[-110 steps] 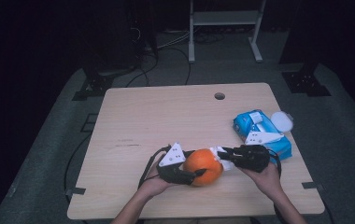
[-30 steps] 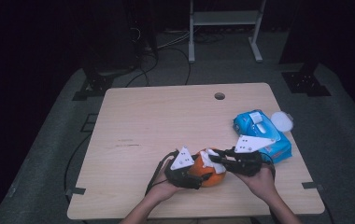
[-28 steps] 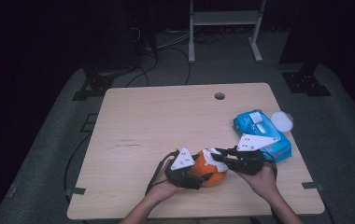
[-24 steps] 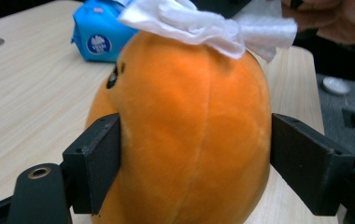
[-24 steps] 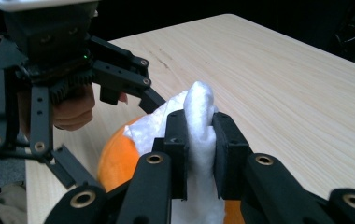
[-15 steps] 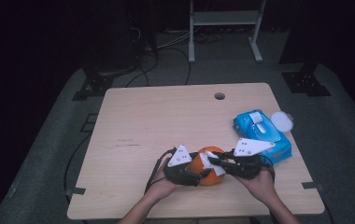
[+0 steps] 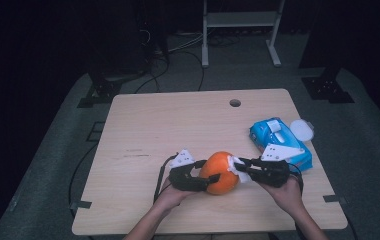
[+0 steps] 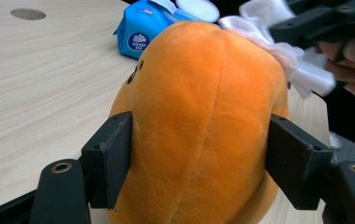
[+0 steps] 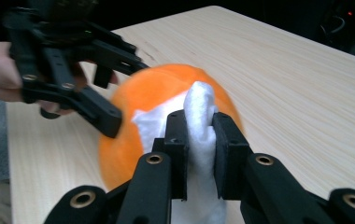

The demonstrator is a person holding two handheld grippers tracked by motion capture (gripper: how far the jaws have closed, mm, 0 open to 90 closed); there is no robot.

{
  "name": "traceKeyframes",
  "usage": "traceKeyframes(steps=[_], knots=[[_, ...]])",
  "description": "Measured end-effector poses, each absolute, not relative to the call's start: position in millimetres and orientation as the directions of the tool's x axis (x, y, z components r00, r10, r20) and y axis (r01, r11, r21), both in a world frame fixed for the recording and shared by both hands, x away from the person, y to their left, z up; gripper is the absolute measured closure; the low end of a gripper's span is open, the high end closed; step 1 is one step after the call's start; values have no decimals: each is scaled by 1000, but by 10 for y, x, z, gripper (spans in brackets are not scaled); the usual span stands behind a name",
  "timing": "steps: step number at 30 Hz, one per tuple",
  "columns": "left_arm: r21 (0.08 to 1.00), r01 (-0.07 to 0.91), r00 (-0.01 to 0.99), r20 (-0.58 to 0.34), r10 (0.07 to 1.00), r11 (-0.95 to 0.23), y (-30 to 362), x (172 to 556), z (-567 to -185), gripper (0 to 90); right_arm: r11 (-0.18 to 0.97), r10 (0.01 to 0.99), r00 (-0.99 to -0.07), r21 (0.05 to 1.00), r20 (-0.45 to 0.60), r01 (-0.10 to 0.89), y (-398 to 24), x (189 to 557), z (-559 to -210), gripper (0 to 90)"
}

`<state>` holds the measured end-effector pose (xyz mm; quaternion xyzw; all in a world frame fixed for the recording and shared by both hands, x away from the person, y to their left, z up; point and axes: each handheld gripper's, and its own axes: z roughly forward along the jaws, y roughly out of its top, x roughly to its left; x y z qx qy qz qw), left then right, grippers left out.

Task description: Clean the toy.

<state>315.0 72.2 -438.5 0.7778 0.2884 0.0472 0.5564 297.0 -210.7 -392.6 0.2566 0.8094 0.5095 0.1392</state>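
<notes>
Left gripper (image 8: 199,154) clamps orange plush (image 8: 199,116); right gripper (image 9: 199,140) pinches white wipe (image 9: 199,121).

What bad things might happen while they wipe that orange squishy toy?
The left gripper squeezes the soft orange plush from both sides; pushed hard, it may pop out. The right gripper pinches just a fold of the white wipe, so rubbing may tug it loose. The right hand works close to the blue wipe pack and might bump it.
</notes>
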Motion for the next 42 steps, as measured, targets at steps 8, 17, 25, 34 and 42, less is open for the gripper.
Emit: traceKeyframes(steps=[8,17,25,34,42], knots=[[893,393,831,-244,501,-217,733,3142,-4385,284,372,521,-854,898,6,234,-1988,2932,-3878,769],[900,220,884,-22,466,-376,549,2989,-4370,244,338,571,-819,893,56,297,-2148,3032,-3961,769],[903,300,861,-117,496,-308,681,3087,-4408,298,375,490,-871,899,17,228,-1902,2886,-3906,768],[905,230,876,-32,480,-359,570,2995,-4390,305,330,568,-820,893,70,305,-2183,3060,-3944,769],[879,99,894,127,430,-466,416,2836,-4399,310,381,514,-858,899,-10,217,-1957,2898,-3815,769]])
